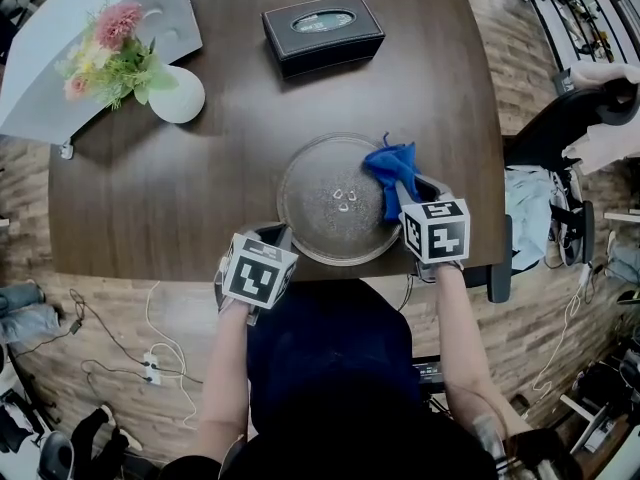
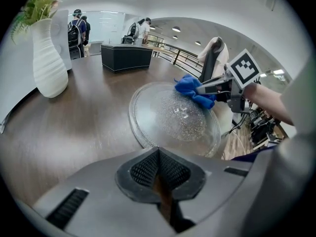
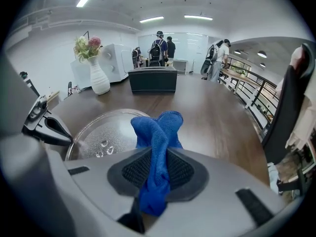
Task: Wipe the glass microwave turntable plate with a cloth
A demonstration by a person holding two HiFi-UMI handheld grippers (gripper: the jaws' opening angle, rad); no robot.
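The round glass plate [image 1: 335,208] lies on the dark wooden table [image 1: 170,198], close to its near edge. My right gripper [image 1: 402,196] is shut on a blue cloth [image 1: 392,166], which rests bunched on the plate's right rim. In the right gripper view the cloth [image 3: 158,127] runs up between the pads of the right gripper [image 3: 158,154], over the plate [image 3: 101,132]. My left gripper [image 1: 281,234] is at the plate's near-left rim. In the left gripper view, the left gripper [image 2: 158,152] has its pads together where the plate [image 2: 173,117] meets them. Also there are the cloth [image 2: 193,89] and the right gripper [image 2: 210,88].
A black tissue box [image 1: 322,33] stands at the back of the table. At the back left are a white vase with flowers [image 1: 178,93] and a white appliance [image 1: 60,63]. A dark chair [image 1: 565,123] stands off the table's right side. People stand far behind.
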